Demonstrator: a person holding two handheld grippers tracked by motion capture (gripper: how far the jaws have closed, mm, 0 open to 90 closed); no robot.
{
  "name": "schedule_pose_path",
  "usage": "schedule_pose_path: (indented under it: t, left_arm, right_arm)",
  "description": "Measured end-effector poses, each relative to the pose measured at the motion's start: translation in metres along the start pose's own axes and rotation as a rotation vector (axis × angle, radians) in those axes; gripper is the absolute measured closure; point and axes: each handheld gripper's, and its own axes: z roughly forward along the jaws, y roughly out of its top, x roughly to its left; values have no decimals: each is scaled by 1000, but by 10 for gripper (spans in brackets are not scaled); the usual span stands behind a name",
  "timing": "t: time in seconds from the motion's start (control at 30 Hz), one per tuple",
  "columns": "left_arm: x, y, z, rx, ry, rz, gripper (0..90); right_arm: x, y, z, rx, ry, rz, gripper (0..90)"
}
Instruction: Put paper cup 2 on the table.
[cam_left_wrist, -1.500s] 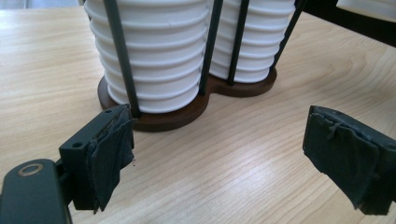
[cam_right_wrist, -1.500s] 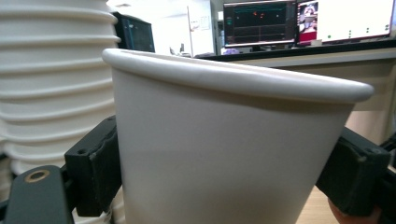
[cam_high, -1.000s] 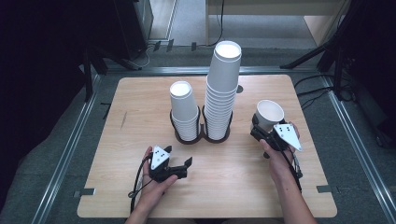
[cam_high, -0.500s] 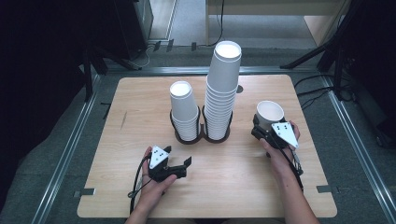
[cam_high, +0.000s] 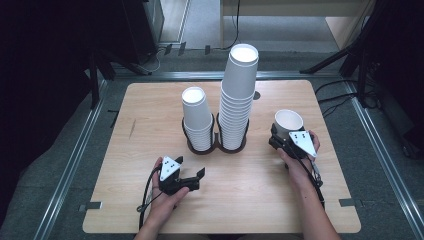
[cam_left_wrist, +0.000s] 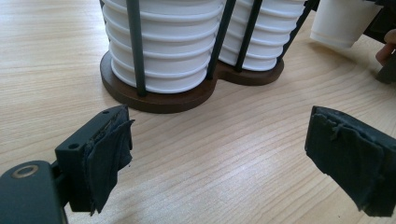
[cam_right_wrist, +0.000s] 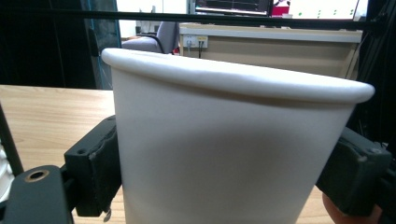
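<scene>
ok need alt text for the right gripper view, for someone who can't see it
A white paper cup sits upright and close to the camera, clamped between the right gripper's two black jaws, one on each side of its wall. Behind it are the light wooden table and, farther off, a beige desk.

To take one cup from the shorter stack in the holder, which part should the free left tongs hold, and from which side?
Grip the top cup by its side wall just under the rolled rim, coming level from the person's side. That cup stands clear above the black holder rods; lower cups are nested and caged. The left tongs are open.
</scene>
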Motion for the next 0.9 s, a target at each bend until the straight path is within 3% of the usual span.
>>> schedule_pose_path:
  t: [0.9]
  left_arm:
    - [0, 0, 0, 1, 4, -6, 77]
  right_arm:
    - [-2, -2, 0, 60, -34, 43, 115]
